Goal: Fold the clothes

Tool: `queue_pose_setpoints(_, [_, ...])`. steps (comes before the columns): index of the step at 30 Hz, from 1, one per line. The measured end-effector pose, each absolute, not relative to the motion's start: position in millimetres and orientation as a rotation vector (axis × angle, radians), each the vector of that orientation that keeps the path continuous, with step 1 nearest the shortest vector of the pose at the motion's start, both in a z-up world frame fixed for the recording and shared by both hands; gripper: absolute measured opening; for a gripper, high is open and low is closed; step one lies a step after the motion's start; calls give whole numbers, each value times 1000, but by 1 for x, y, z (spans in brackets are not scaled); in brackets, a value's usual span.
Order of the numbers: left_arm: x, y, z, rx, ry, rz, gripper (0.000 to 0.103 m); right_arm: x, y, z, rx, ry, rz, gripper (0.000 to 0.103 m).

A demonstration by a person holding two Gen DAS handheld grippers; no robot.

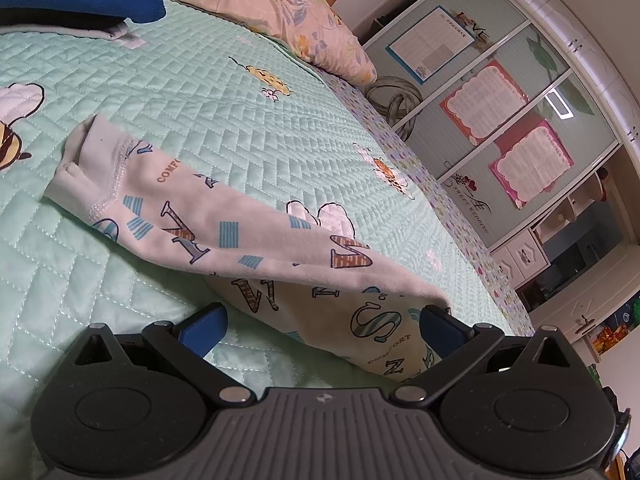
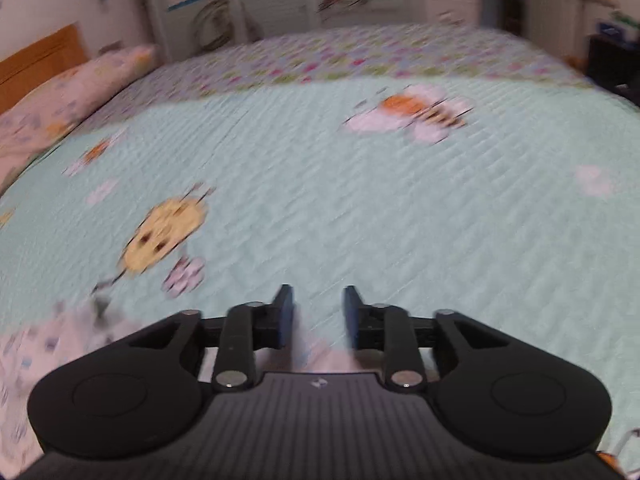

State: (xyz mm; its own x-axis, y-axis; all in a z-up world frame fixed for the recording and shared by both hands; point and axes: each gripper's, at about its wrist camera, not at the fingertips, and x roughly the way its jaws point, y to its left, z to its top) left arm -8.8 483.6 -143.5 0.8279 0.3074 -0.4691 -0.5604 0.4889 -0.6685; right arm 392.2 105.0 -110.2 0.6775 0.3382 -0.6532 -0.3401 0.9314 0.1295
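My left gripper (image 1: 320,322), nearest the left wrist camera, stands wide open. The white garment (image 1: 224,232) printed with letters lies between its blue pads (image 1: 202,330), and I cannot tell whether the right-hand pad touches the cloth. From there the garment stretches away across the bed as a long folded strip, its cuffed end (image 1: 86,160) resting flat on the green quilt (image 1: 208,112) toward the headboard side. A floral pillow (image 1: 280,8) lies at the head of the bed, well beyond the cuff.

My right gripper (image 2: 318,312), seen blurred, is narrowly parted and holds nothing; bare quilt (image 2: 360,208) shows between its pads (image 2: 285,314). A pale patch of the garment (image 2: 48,356) lies at the lower left, just beside that gripper.
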Motion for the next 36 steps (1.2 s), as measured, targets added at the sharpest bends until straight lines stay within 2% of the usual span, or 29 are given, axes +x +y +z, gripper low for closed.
queue_pose_setpoints(4, [-9,485,-143,-929,302,534,102,382,98,-94,57,711,390,37])
queue_pose_setpoints(10, [-11,486,-144,-946,296,525,102,335,149,-86,264,796,847,37])
queue_pose_setpoints(15, [-11,488,-144,-950,297,524,102,335,219,-124,43,951,752,37])
queue_pose_setpoints(19, [-10,489,-144,-955,298,521,102,341,250,-129,-26,858,715,37])
queue_pose_setpoints(21, [-10,490,-144,-956,298,519,102,346,254,-126,-17,857,709,42])
queue_pose_setpoints(22, [-10,490,-144,-957,299,518,102,346,246,-122,61,842,726,49])
queue_pose_setpoints(27, [-11,492,-144,-964,297,516,102,337,187,-103,504,750,792,51])
queue_pose_setpoints(32, [-8,484,-142,-964,295,519,102,295,144,-104,601,721,819,51])
queue_pose_setpoints(36, [-6,483,-142,-954,297,523,102,302,127,-132,723,767,678,52])
